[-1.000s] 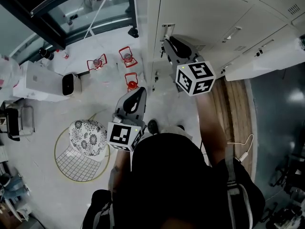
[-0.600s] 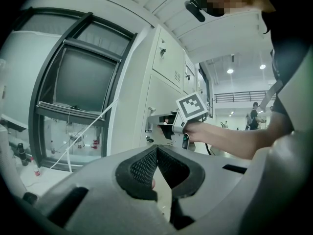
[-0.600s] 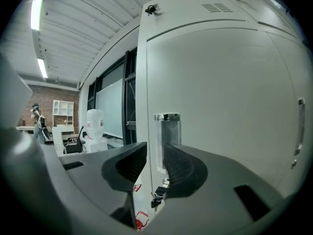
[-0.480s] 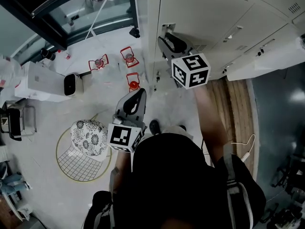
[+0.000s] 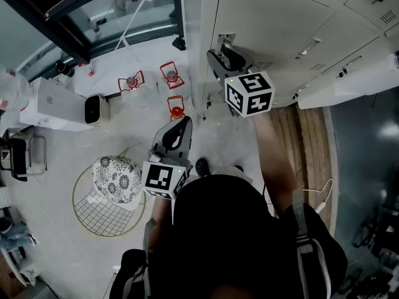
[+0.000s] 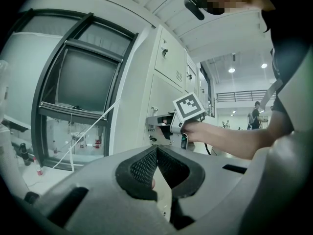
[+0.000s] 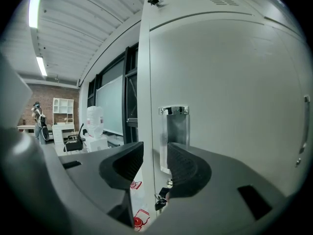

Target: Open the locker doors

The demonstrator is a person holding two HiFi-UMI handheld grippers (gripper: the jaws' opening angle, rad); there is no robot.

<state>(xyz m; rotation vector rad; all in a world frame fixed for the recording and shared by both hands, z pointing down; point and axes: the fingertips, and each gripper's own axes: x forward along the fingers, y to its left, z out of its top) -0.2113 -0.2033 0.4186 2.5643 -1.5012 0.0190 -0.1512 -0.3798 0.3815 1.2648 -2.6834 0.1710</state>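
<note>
A pale grey locker door (image 5: 274, 23) fills the top right of the head view, with a chrome recessed handle (image 5: 222, 40) near its left edge. My right gripper (image 5: 218, 53) points at that handle from just below. In the right gripper view the handle (image 7: 174, 126) stands just past the jaws, partly behind the right fingertip (image 7: 182, 164). The jaws of the right gripper (image 7: 155, 161) are opening, and only the door's (image 7: 230, 82) left edge lies in line with the gap. A key bunch (image 7: 160, 198) hangs below the handle. My left gripper (image 5: 184, 122) hangs lower over the floor, shut (image 6: 156, 150) and empty.
More locker doors (image 5: 349, 55) with small handles run to the right. On the pale floor stand three red wire-framed objects (image 5: 168, 75), a white box (image 5: 93, 109) and a patterned seat on a gold wire frame (image 5: 115, 178). A dark-framed window (image 6: 78, 82) adjoins the lockers.
My right gripper has shifted a little left and up, closer to the chrome handle. The left gripper has stayed where it was.
</note>
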